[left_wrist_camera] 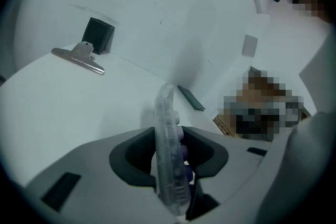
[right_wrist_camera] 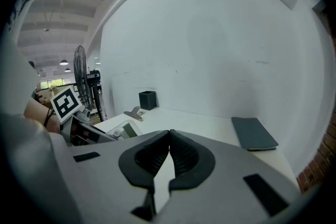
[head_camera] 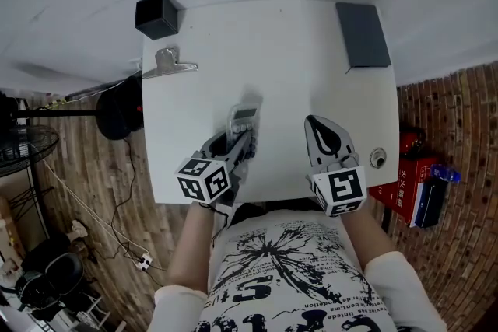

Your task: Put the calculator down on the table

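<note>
The calculator (head_camera: 243, 119) is a pale, see-through one with a small display at its far end. My left gripper (head_camera: 237, 138) is shut on its near end, close over the white table (head_camera: 272, 50) near the front edge. In the left gripper view the calculator (left_wrist_camera: 167, 113) stands edge-on between the two pads, with its purple keys against the right pad. My right gripper (head_camera: 317, 124) is shut with nothing in it, a hand's width to the right of the calculator. In the right gripper view the jaws (right_wrist_camera: 169, 136) meet at the tips, and the calculator (right_wrist_camera: 116, 130) shows at the left.
A black cube box (head_camera: 156, 15) stands at the table's far left corner, with a silver binder clip (head_camera: 167, 64) just in front of it. A dark grey notebook (head_camera: 362, 35) lies at the far right. A small round metal thing (head_camera: 378, 159) sits at the right edge. A red box (head_camera: 405, 183) lies on the floor.
</note>
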{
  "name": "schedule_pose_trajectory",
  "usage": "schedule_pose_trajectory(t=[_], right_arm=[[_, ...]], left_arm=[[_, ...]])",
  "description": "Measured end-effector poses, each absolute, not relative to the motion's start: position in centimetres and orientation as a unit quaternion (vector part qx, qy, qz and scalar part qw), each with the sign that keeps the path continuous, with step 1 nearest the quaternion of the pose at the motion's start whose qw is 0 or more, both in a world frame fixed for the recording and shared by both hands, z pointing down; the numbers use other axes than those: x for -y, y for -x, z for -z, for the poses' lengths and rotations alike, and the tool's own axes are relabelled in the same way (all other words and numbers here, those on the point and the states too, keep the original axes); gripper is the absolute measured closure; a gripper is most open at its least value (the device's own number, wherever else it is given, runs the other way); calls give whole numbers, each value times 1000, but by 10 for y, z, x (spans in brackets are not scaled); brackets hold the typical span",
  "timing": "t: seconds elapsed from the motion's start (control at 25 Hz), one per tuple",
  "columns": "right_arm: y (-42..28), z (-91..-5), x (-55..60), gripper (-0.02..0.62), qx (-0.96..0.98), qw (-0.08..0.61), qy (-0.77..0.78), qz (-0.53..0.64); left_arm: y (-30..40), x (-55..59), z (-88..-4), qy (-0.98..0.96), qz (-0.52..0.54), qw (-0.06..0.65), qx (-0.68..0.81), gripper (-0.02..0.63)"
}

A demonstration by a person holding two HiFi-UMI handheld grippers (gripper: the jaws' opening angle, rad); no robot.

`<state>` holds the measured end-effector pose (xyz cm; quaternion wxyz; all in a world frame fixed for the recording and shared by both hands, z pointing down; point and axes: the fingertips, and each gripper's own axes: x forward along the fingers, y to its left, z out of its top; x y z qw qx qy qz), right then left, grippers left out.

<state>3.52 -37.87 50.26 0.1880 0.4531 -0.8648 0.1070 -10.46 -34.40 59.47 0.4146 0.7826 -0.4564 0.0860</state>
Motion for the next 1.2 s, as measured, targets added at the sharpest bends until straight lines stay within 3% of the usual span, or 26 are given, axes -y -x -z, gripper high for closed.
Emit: schedule_pose_trajectory(t=[0.52, 0.92, 1.2], right_arm=[[-38, -510, 376, 580, 863, 203, -449, -108], [-36, -515, 368, 580, 864, 207, -446, -112], [-30, -509, 359, 580, 865, 202, -447, -105]], left_arm=[[131, 347, -617, -748, -93, 431, 496, 412], [145, 348, -621, -740, -123, 399, 527, 380], [155, 338, -614, -745, -166, 355, 540, 403]])
